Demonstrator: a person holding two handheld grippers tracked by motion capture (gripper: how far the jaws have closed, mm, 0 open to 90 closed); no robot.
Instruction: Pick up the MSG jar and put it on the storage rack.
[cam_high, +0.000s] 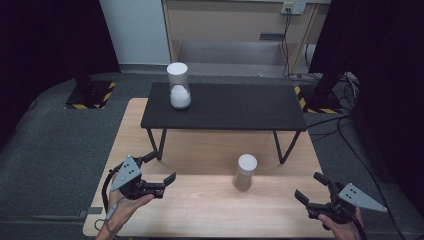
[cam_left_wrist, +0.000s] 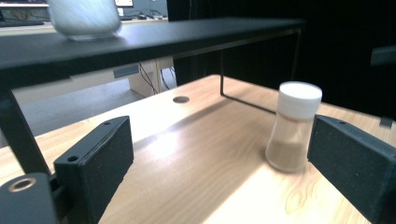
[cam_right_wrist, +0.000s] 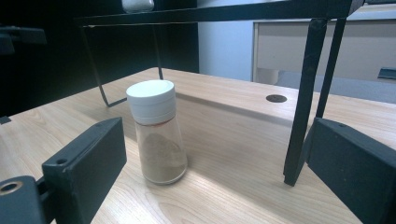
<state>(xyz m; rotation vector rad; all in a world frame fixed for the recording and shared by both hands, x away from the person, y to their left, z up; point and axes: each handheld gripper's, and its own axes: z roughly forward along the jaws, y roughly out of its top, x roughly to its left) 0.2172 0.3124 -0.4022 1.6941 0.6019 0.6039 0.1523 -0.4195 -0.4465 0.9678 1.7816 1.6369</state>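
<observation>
A clear shaker with a white lid and brown powder (cam_high: 245, 172) (cam_left_wrist: 293, 129) (cam_right_wrist: 157, 134) stands upright on the wooden table (cam_high: 210, 200), in front of the black shelf. A second jar with a white lid and white powder (cam_high: 179, 86) (cam_left_wrist: 85, 18) stands on the black shelf (cam_high: 225, 107) at its left. My left gripper (cam_high: 159, 168) is low at the table's left, open, jaws pointing right toward the brown shaker, nothing between them. My right gripper (cam_high: 310, 187) is at the front right, open and empty, aimed left at the same shaker.
The black shelf's thin metal legs (cam_right_wrist: 303, 107) (cam_left_wrist: 18, 135) stand on the table close to both grippers. A cable hole (cam_right_wrist: 276, 98) (cam_left_wrist: 180, 99) is set in the tabletop. Dark floor, cables and a wooden cabinet (cam_high: 235, 20) lie beyond.
</observation>
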